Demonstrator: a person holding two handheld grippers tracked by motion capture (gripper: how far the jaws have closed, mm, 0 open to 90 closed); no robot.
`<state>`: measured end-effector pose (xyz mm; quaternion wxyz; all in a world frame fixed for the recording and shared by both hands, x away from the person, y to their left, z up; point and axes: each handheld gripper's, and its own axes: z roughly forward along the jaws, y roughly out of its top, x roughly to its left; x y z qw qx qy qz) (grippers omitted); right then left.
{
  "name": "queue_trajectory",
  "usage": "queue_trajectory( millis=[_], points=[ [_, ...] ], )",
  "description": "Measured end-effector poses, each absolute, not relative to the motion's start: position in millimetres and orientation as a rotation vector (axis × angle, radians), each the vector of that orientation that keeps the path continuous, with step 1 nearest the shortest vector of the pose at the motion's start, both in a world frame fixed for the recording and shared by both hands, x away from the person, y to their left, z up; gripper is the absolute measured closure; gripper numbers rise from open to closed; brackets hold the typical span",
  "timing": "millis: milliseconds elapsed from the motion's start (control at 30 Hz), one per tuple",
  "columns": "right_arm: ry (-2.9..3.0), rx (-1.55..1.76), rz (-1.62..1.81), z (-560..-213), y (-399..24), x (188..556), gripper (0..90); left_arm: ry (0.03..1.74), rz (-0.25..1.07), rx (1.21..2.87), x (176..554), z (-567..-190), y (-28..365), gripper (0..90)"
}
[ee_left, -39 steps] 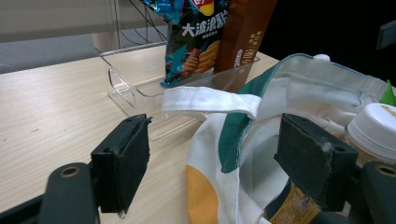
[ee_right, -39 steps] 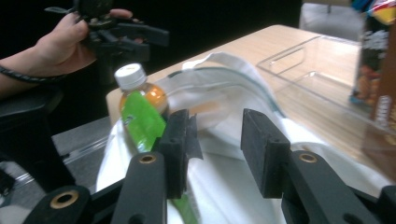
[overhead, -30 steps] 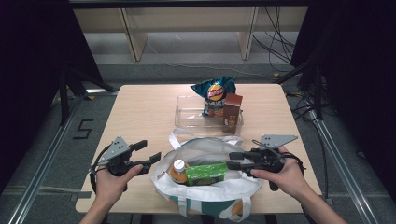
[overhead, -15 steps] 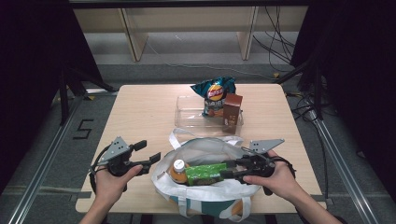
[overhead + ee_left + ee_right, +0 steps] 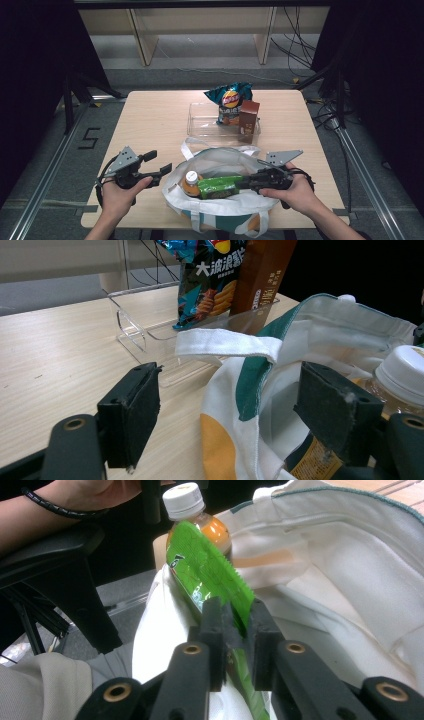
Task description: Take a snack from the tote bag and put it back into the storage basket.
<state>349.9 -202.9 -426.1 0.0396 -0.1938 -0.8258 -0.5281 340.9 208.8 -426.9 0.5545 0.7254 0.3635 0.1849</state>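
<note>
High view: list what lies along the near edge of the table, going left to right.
Left gripper, jaws open → orange bottle with a white cap in the white tote bag → green packet → right gripper, shut on the packet's end → the person's right hand.

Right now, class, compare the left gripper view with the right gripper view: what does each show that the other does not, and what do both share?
Left gripper view alone: the chip bag and brown carton standing in the clear tray on the wooden table, seen between open jaws. Right gripper view alone: the green packet pinched between shut jaws, and the other hand farther off. Both share the white tote bag and the white-capped bottle.
</note>
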Motion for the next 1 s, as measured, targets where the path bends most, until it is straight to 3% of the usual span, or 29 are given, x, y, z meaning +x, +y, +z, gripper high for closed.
queue_trajectory(
  millis=[67,500,1000],
  points=[
    [-2.509,-0.589,-1.627,-425.0,-203.7,348.7,87.6,0.859,0.436,1.713,341.2,-426.9,208.7,24.9],
    [-2.478,-0.542,-1.821,-409.8,-209.8,348.4,90.0,0.858,0.427,1.705,342.3,-428.1,207.9,24.9],
    [-2.341,-0.546,-2.195,-343.6,-227.7,360.5,90.0,0.867,0.432,1.712,343.0,-428.6,208.5,24.9]
  ],
)
